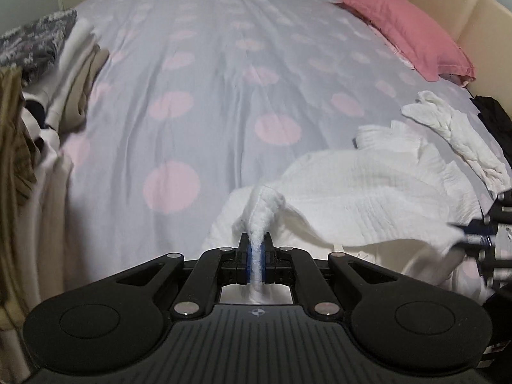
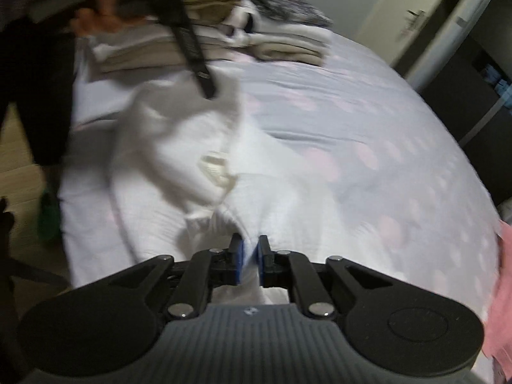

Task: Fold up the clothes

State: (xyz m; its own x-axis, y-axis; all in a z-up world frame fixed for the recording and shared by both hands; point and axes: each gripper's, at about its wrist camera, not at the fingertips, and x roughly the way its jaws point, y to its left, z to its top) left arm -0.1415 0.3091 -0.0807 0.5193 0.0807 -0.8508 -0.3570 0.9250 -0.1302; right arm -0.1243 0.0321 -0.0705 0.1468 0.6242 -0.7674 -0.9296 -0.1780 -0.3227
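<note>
A white crinkle-textured garment (image 1: 368,188), soft and ruffled at its edge, is spread loosely at about 4 o'clock on the dotted grey bedcover (image 1: 224,80), with no tidy fold made in it yet, while a stack of folded beige and white clothes (image 1: 76,76) is seen at 9 o'clock. A bunched edge is pinched tight in the left gripper (image 1: 255,256). The right gripper (image 2: 250,260) is slightly parted, with white cloth lying loose between its blue pads.
</note>
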